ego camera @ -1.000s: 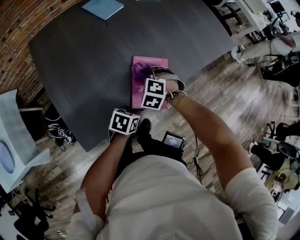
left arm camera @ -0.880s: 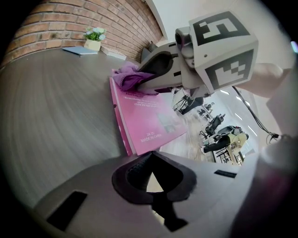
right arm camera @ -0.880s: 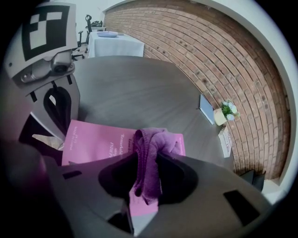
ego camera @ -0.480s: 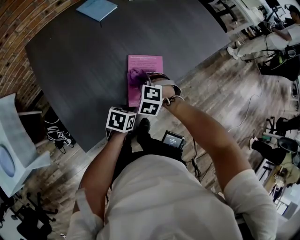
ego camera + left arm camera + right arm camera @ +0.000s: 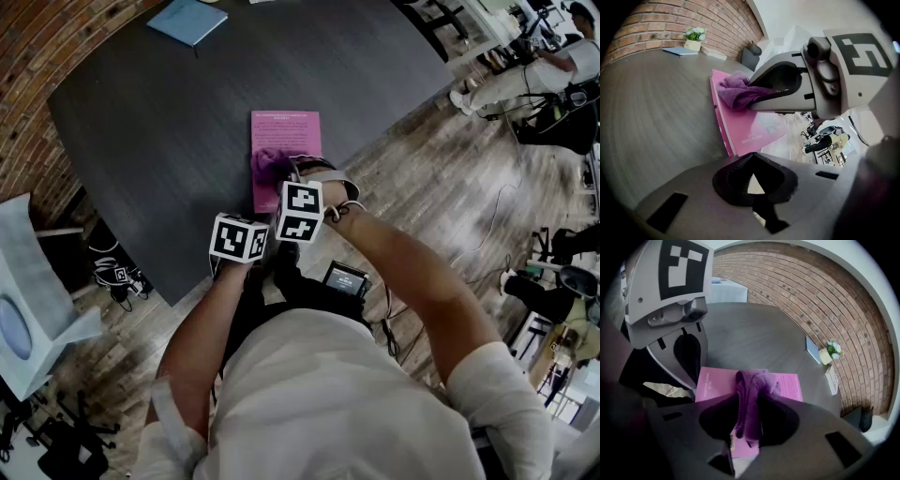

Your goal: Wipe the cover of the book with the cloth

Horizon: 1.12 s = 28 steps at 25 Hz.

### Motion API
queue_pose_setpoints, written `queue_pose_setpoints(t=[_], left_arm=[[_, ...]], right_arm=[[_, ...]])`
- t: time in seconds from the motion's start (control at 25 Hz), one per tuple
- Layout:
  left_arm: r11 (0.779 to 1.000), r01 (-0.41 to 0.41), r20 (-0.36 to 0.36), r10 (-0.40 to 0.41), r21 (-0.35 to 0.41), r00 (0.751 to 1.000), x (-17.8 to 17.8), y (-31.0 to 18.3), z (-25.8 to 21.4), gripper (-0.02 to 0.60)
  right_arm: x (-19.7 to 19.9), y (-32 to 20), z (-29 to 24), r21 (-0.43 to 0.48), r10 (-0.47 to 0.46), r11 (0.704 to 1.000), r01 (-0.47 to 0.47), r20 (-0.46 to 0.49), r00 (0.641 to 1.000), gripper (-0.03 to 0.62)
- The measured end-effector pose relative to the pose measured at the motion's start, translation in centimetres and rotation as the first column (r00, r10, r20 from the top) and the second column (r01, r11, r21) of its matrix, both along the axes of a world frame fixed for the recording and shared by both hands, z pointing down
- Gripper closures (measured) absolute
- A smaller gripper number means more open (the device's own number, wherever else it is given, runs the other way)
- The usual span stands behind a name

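As things lie, count: one pink book (image 5: pixel 287 139), one purple cloth (image 5: pixel 269 166), two grippers.
Cloth: bunched on the book's cover, centre of the head view.
Right gripper (image 5: pixel 749 414): jaws pinching the cloth.
Left gripper (image 5: pixel 752 161): jaws pressed together, empty, short of the book.
Book: flat on the dark worktop (image 5: pixel 150 131).

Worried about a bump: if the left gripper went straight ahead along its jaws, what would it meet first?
Likely the pink book, whose near end lies just beyond the shut left gripper; the right gripper holding the cloth is farther on. Height above the table is unclear.
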<state>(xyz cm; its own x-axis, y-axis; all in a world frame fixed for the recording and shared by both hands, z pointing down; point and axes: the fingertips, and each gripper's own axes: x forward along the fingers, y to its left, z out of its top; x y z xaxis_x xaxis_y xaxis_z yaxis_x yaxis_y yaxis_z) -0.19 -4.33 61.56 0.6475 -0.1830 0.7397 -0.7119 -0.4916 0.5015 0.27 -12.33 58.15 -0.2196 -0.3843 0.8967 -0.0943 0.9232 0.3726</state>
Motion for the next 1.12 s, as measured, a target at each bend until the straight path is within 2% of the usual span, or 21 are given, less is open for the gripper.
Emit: queue_pose_setpoints(t=[0.44,1.12], left_arm=[[1.000,-0.016,-0.002,0.016,-0.006,1.000,0.0,0.0,0.1,0.574],[0.999,-0.040,0.000,0.040,0.001,0.999,-0.1,-0.2,0.1,0.574]], right_arm=[[0.0,2.0,-0.1,-0.015,0.011,1.000,-0.011,0.024,1.000,0.484],[-0.3,5.6,-0.4,-0.115,0.020,0.993,-0.013,0.059,0.998,0.484]])
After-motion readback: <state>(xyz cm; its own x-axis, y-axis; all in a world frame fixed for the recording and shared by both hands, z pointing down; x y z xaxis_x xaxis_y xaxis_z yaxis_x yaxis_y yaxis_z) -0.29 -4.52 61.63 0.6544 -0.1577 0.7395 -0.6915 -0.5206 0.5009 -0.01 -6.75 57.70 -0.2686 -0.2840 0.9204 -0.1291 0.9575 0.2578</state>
